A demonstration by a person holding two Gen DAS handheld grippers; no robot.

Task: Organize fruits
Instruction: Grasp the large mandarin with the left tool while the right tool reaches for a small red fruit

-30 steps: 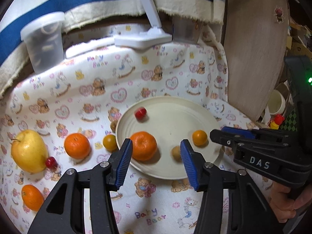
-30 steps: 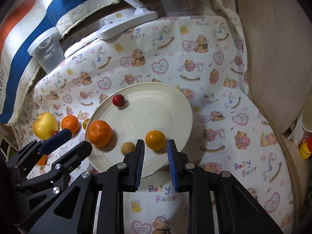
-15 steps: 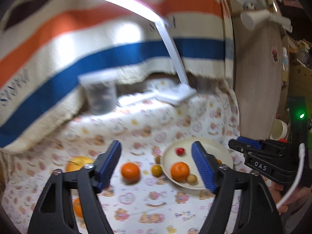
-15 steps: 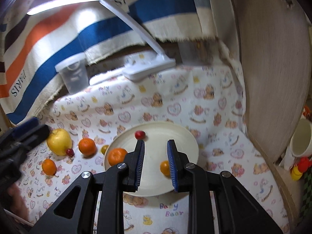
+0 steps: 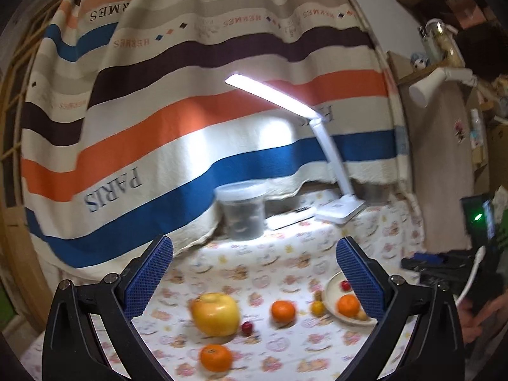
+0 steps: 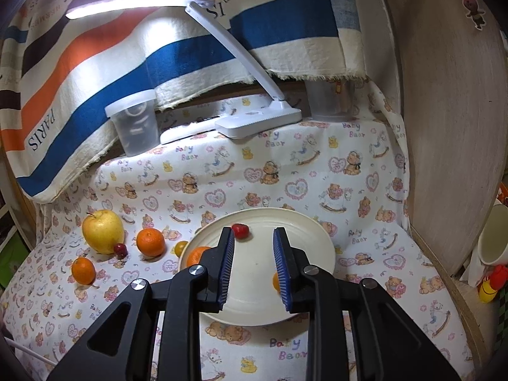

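Observation:
A cream plate (image 6: pixel 304 222) holds a red cherry (image 6: pixel 240 231), an orange (image 6: pixel 196 255) and a small orange (image 6: pixel 275 281) half hidden behind my fingers. On the cloth to its left lie a yellow apple (image 6: pixel 102 231), an orange (image 6: pixel 150 242), a dark cherry (image 6: pixel 120 249), a small yellow fruit (image 6: pixel 181 247) and another orange (image 6: pixel 83 270). My right gripper (image 6: pixel 254 254) is open and empty above the plate. My left gripper (image 5: pixel 250 276) is wide open and empty, high above the apple (image 5: pixel 215 314) and the oranges (image 5: pixel 282 311).
A white desk lamp (image 6: pixel 257 120) and a clear plastic tub (image 6: pixel 135 127) stand at the back against a striped blanket (image 6: pixel 95 54). A wooden panel (image 6: pixel 444 127) borders the right side. A white mug (image 6: pixel 493 238) sits beyond the right edge.
Both grippers have pulled back and up from the plate. The left one has swung left and opened wider. The right one has opened a little.

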